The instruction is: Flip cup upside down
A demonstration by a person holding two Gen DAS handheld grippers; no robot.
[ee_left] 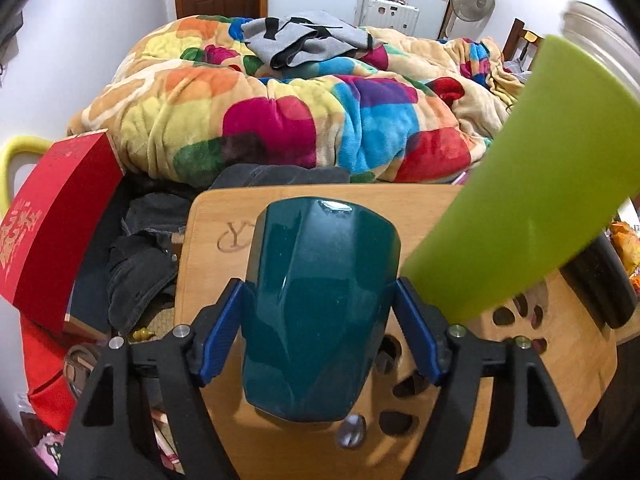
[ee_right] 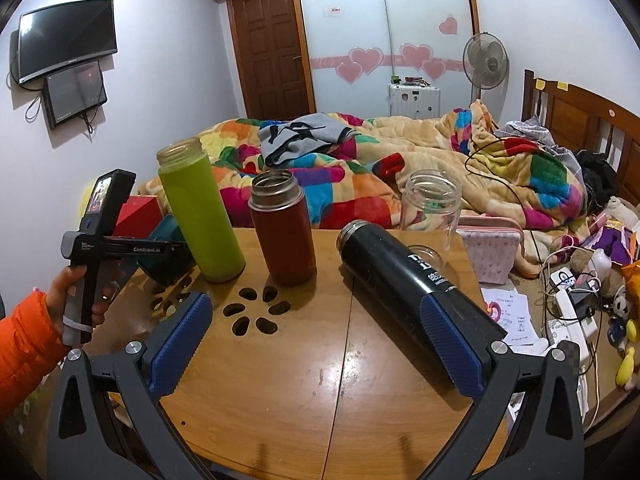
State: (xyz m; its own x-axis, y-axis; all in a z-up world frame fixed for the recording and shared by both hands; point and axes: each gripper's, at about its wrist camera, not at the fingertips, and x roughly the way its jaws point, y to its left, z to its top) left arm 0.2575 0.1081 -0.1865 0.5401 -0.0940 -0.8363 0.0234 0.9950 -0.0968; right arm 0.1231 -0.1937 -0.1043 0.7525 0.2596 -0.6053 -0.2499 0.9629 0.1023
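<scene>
The left gripper (ee_left: 320, 332) is clamped on the teal cup (ee_left: 320, 312), both blue pads pressed to its sides, holding it just left of the green bottle (ee_right: 200, 216) over the worktop (ee_right: 320, 380). Which end of the cup points up cannot be told, so the flip is judged under way at most, with setting down and release left. The right gripper (ee_right: 320, 344) hangs open and empty, nearer the camera than the green bottle, beside the black flask (ee_right: 408, 276) lying on its side.
</scene>
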